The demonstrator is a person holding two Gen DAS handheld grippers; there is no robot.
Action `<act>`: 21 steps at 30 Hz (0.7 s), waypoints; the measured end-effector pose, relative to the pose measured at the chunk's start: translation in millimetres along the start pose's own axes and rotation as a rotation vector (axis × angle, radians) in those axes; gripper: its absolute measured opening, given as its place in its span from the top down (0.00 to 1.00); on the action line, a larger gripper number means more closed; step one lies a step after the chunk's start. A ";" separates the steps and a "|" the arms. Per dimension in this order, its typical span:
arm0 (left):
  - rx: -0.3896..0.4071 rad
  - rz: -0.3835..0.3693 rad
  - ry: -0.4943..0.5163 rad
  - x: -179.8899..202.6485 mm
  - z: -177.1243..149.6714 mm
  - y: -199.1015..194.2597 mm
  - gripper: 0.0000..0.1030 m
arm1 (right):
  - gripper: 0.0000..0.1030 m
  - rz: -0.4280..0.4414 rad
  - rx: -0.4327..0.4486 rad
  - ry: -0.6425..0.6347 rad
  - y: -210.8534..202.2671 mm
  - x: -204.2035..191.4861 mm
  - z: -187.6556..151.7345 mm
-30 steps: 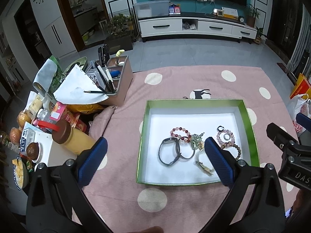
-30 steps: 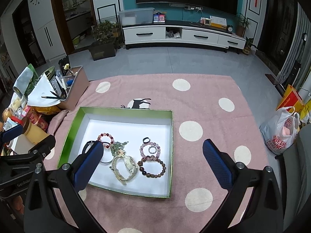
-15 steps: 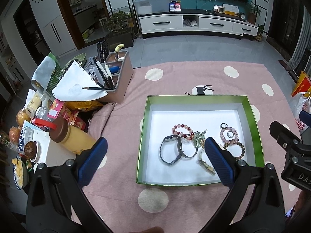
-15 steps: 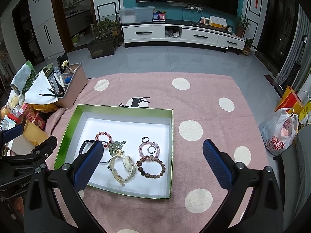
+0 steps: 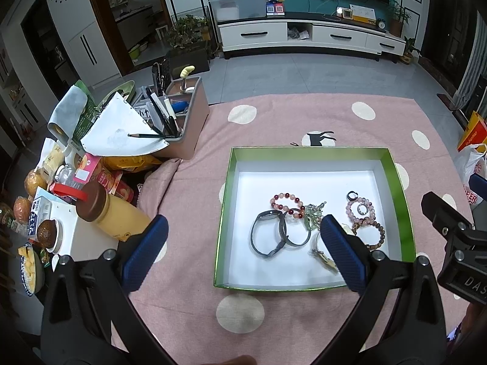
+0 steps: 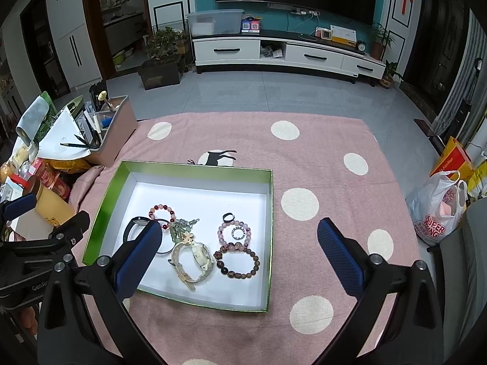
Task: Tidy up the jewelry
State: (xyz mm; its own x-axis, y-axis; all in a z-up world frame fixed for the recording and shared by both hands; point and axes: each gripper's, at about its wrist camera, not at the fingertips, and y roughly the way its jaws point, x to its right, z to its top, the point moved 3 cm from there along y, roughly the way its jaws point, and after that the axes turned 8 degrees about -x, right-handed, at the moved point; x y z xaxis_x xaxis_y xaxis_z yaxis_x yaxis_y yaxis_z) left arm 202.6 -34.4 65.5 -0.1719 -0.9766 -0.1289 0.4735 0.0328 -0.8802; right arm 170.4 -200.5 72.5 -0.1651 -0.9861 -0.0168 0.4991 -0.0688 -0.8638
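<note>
A green-rimmed box [image 5: 395, 168] [image 6: 103, 203] with a white floor lies on a pink dotted cloth. Inside it lie a grey watch [image 5: 264, 235], a red-pink bead bracelet [image 5: 286, 202] [image 6: 162, 209], a green bead cluster [image 5: 313, 214], a pink bead bracelet [image 6: 234, 233], a brown bead bracelet [image 6: 239, 263], a cream watch [image 6: 191, 257] and a small black ring [image 6: 228, 216]. My left gripper [image 5: 243, 252] is open and empty, held above the box's near left side. My right gripper [image 6: 239, 255] is open and empty, above the box's near right part.
A brown organizer [image 5: 182, 112] with pens stands at the far left of the cloth. Bottles, snacks and a yellow bottle [image 5: 112, 211] crowd the left edge. A plastic bag [image 6: 438, 210] sits on the floor to the right.
Both grippers have drawn back a little, so the box sits slightly farther away in both views. Nothing was picked up; both grippers stay open.
</note>
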 end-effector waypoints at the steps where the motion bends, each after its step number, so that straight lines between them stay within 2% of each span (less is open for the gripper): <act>1: 0.000 -0.001 0.002 0.1 -0.3 0.3 0.02 | 0.01 -0.001 0.000 0.000 0.3 0.1 -0.1; 21: -0.002 -0.002 -0.001 0.7 -1.0 2.4 0.02 | 0.01 0.000 -0.003 0.003 4.0 -0.2 -1.5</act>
State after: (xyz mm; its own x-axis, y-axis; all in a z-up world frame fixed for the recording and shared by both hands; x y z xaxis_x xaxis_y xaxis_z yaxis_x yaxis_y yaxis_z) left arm 202.7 -34.8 62.8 -0.1716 -0.9770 -0.1270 0.4711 0.0319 -0.8815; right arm 171.1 -200.3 68.3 -0.1675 -0.9857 -0.0179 0.4966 -0.0687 -0.8653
